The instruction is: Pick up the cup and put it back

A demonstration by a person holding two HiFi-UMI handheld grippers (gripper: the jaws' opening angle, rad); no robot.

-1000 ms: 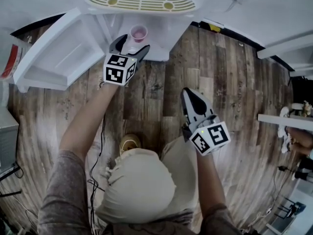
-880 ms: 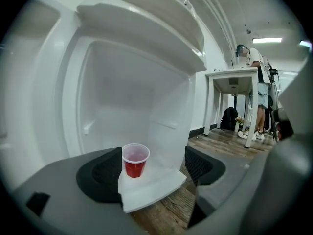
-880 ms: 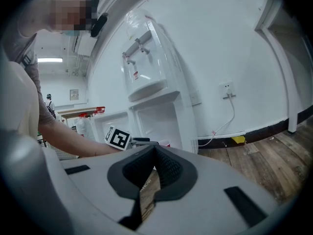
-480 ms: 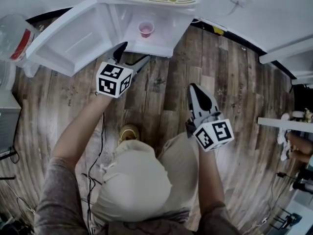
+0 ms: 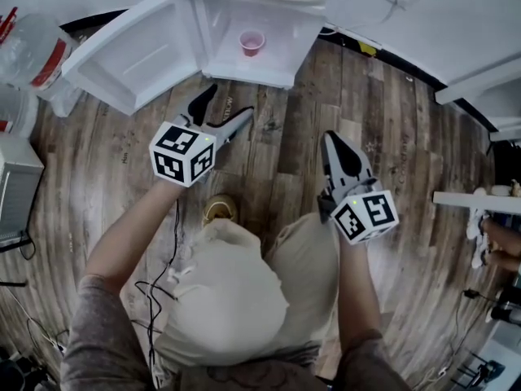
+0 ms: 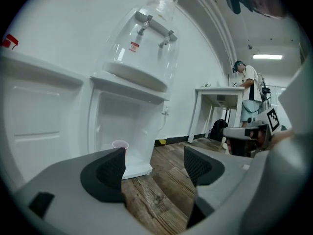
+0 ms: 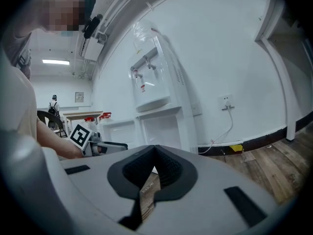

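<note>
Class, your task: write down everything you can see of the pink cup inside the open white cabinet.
The cup is small and pink, seemingly thin plastic, with a paler rim. It stands upright, mouth up, on the floor of the open white cabinet under the water dispenser. Only that floor touches it. The left gripper, jaws apart, is well short of it. In the left gripper view one jaw hides the cup's lower part.

Open cabinet door [image 5: 130,55] at left; bare floor [image 5: 273,141] between left tool [image 5: 228,103] and cup [image 5: 251,42].
</note>
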